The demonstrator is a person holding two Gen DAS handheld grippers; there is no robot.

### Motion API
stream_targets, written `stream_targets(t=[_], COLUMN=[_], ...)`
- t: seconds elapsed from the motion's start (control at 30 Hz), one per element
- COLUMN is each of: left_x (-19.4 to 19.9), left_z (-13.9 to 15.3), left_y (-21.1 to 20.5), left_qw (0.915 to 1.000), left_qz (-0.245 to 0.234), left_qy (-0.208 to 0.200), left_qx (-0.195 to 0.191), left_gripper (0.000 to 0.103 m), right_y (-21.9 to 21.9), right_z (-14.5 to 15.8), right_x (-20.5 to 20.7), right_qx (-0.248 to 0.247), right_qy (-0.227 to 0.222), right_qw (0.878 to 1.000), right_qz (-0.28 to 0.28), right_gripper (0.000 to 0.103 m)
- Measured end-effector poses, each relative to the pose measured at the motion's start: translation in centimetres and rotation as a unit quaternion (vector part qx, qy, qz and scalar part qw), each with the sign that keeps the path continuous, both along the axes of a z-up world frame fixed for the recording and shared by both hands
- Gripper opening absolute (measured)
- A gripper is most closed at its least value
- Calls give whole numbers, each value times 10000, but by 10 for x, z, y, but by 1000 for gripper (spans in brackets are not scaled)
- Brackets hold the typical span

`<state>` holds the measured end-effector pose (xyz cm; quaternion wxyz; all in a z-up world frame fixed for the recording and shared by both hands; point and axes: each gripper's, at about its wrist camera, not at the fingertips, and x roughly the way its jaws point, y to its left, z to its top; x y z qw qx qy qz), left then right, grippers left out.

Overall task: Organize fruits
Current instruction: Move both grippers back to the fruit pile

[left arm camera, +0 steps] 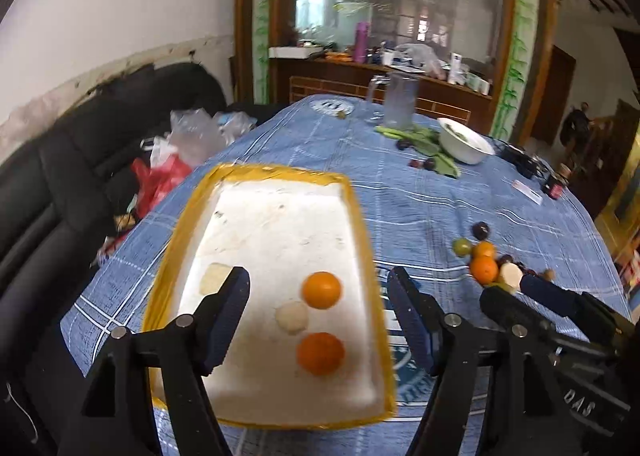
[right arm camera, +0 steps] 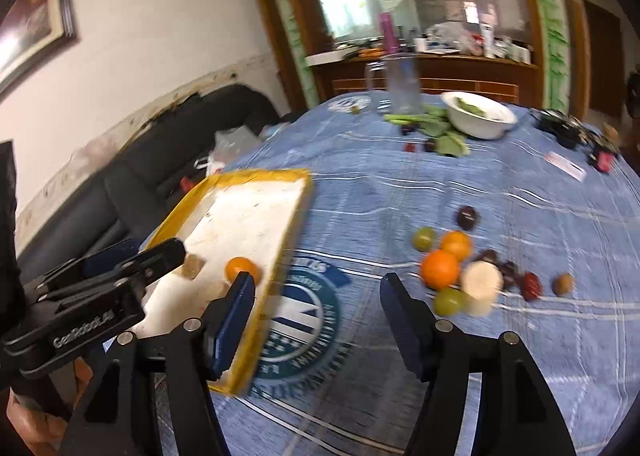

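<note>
Tray (left arm camera: 362,240) (white foam, yellow taped rim) sits on the blue checked tablecloth (left arm camera: 440,207), directly below and ahead of the left gripper (left arm camera: 318,296). Left gripper jaws stand apart, nothing clamped between them; through the gap, on the tray floor, lie two oranges (left arm camera: 321,290) with a pale round fruit (left arm camera: 292,317) between them, touching or nearly so. Just beyond the left finger (left arm camera: 230,316) tip a pale flat piece (left arm camera: 214,278) rests on the foam. Right gripper (right arm camera: 318,300) also released, jaws wide, only tablecloth and its round printed emblem (right arm camera: 304,332) showing between the fingers. Its left finger overlaps the tray's near right rim in view (contact cannot be judged). Loose fruit cluster (right arm camera: 464,268) lies ahead and to the right of the right gripper, outside its right finger: two oranges, two green fruits, one pale round fruit, several dark red or purple ones, a small brown one at the far right. Well beyond both grippers: white bowl (right arm camera: 480,113) on green leaves (right arm camera: 444,135), clear jug (right arm camera: 402,83). Right view is motion-blurred.
</note>
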<state>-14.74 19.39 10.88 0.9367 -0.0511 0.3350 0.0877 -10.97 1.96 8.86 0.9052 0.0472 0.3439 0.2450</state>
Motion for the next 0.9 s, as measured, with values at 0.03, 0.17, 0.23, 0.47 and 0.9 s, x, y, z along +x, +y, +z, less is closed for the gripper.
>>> stream_targets(t=[0.03, 0.17, 0.23, 0.47, 0.9], left_x=[-1, -5, -5, -7, 14], left_z=[2, 5, 6, 4, -20], left_y=[-6, -27, -36, -56, -61], left_qw=[10000, 9994, 9990, 9976, 9971], left_qz=[-55, -248, -337, -516, -602], left_qy=[-8, -36, -34, 23, 431], left_qx=[57, 246, 299, 462, 178], left_gripper=[71, 71, 71, 71, 71], right_y=[-8, -37, -52, -91, -149], right_z=[0, 0, -1, -10, -30], right_x=[-1, -6, -8, -8, 13], right_qx=[9, 18, 16, 36, -177], right_qy=[-7, -37, -27, 92, 415], right_qw=[10000, 9995, 9989, 9966, 9894], right_qz=[-71, -328, -463, -820, -1381], right_gripper=[70, 70, 70, 70, 70])
